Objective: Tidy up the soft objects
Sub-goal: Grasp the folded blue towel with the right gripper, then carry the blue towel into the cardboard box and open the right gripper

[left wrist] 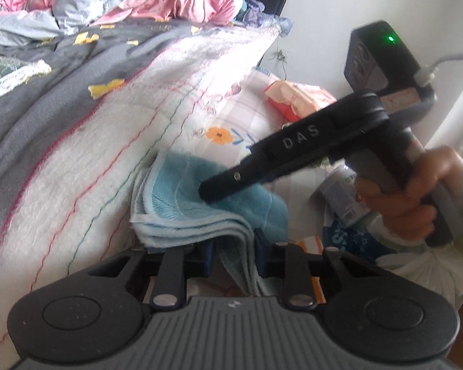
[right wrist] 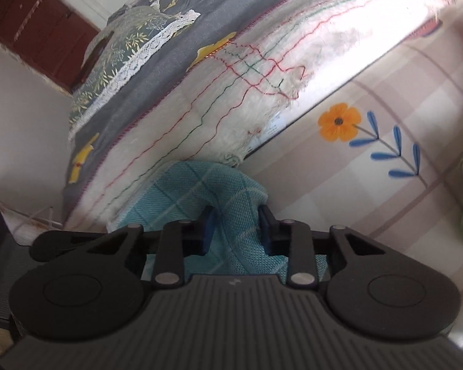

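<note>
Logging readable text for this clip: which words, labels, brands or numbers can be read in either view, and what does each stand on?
"DAS": raised letters on the black finger of the right hand-held gripper, seen in the left wrist view.
Print on the grey can beside the hand: too blurred to read.
White lettering on the blue package below that can: partly hidden, unreadable.
Right wrist view: no text.
</note>
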### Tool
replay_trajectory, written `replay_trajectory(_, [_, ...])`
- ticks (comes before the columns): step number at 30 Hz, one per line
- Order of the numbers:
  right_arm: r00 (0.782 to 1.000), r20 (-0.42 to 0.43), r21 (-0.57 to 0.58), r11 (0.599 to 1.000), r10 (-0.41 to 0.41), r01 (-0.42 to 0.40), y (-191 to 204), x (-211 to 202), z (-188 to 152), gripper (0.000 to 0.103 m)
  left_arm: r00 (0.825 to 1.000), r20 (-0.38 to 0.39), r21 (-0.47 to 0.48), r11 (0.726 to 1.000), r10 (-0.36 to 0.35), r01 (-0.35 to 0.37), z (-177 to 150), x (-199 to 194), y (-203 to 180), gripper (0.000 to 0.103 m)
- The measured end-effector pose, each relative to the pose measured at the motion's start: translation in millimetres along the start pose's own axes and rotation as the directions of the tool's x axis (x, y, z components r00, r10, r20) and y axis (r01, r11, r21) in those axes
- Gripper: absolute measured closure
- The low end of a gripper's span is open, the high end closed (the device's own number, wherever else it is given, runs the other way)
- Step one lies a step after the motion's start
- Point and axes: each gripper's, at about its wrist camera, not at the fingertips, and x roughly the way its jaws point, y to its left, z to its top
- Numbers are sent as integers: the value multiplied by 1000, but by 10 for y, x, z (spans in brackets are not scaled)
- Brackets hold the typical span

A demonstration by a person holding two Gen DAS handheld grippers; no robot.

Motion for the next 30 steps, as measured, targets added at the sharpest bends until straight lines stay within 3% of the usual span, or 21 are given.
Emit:
replay_trajectory(6, [997,18,43,997,69,-70,16,-165,-144,72,1000,8,10,1000,-19,19,40,-5,-19,75])
replay_trajectory(10, [988,38,143,978,151,-155,-91,-222,-189,47,999,17,22,999,-30,29,34,-2,-30,69])
replay_trajectory(11, [986,45,147,975,162,-166,-96,-234,-200,46,999,16,25,999,-31,31,33,4,-32,67])
replay_trajectory(20, [984,22,42,984,175,-176,64,-221,-175,30,998,40,28,998,-52,51,56,36,-26,52])
replay_trajectory(25, [985,18,7,985,174,-174,112,-183,-157,30,997,43,15,998,-65,64,80,56,-14,49])
replay_trajectory(30, [983,35,14,983,181,-182,99,-223,-187,47,997,58,-1,998,-60,60,100,5,-2,49])
